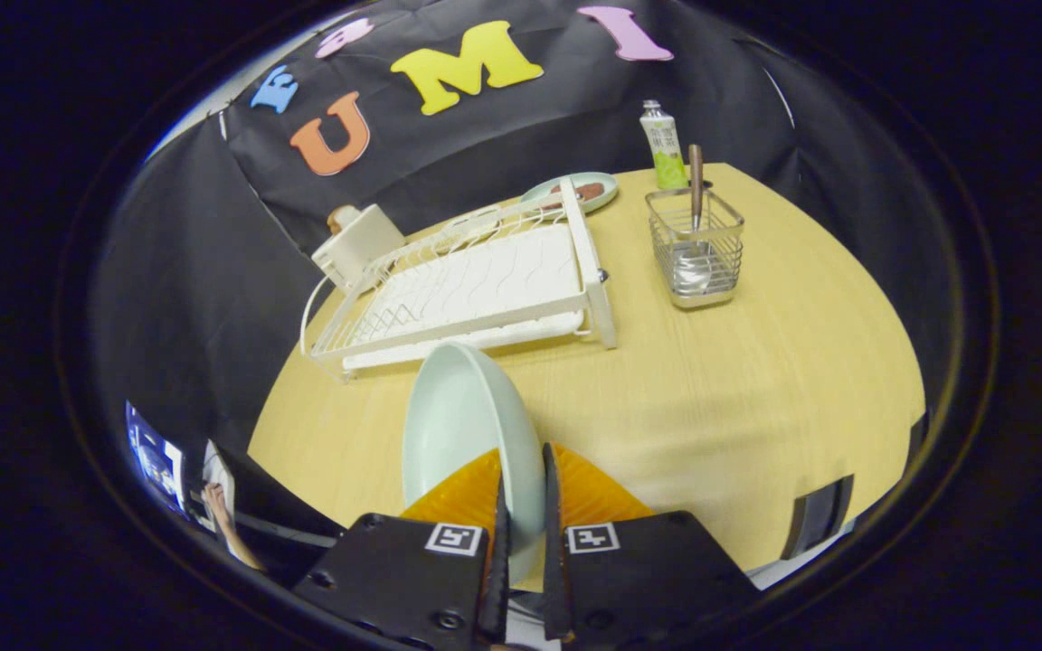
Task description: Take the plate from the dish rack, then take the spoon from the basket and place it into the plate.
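A pale green plate (462, 420) stands on edge between my fingers, its rim pinched by the gripper (522, 484), which is shut on it. The plate hangs above the wooden table (756, 389), just in front of the white dish rack (476, 285), which holds no dishes. Beyond the fingers to the right stands a wire basket (696, 249) with a spoon (695, 194) upright in it, its wooden handle sticking out of the top and its metal bowl down inside.
A second pale plate (575, 190) with something brown on it lies behind the rack. A green-and-white tube (663, 145) stands behind the basket. A white boxy object (356, 242) sits at the rack's far left corner. A person's hand (218, 511) shows below the table's left edge.
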Motion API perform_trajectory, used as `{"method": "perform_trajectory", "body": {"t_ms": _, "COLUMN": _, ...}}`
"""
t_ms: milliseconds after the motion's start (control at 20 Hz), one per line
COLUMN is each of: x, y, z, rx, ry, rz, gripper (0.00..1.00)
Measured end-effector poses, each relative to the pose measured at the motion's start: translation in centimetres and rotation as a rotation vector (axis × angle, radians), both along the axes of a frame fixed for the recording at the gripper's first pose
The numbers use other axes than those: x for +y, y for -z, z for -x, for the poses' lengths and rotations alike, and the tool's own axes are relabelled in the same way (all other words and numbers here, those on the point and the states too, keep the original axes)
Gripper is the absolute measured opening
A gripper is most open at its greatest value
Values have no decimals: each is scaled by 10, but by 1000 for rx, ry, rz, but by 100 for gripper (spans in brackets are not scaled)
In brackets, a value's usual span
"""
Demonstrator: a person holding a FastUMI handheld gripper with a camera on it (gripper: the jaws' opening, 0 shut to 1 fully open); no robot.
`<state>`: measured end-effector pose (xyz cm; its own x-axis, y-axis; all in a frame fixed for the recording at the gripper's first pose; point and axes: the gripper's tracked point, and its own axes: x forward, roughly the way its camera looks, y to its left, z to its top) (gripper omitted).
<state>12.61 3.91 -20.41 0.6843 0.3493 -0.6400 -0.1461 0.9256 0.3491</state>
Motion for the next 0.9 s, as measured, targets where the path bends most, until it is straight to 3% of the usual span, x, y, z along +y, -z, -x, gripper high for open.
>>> {"method": "perform_trajectory", "body": {"t_ms": 600, "x": -9, "y": 39, "z": -16, "rx": -24, "ry": 23, "rz": -84, "gripper": 29}}
{"method": "perform_trajectory", "body": {"t_ms": 900, "x": -30, "y": 51, "z": -23, "rx": -81, "ry": 85, "rz": 113, "gripper": 45}}
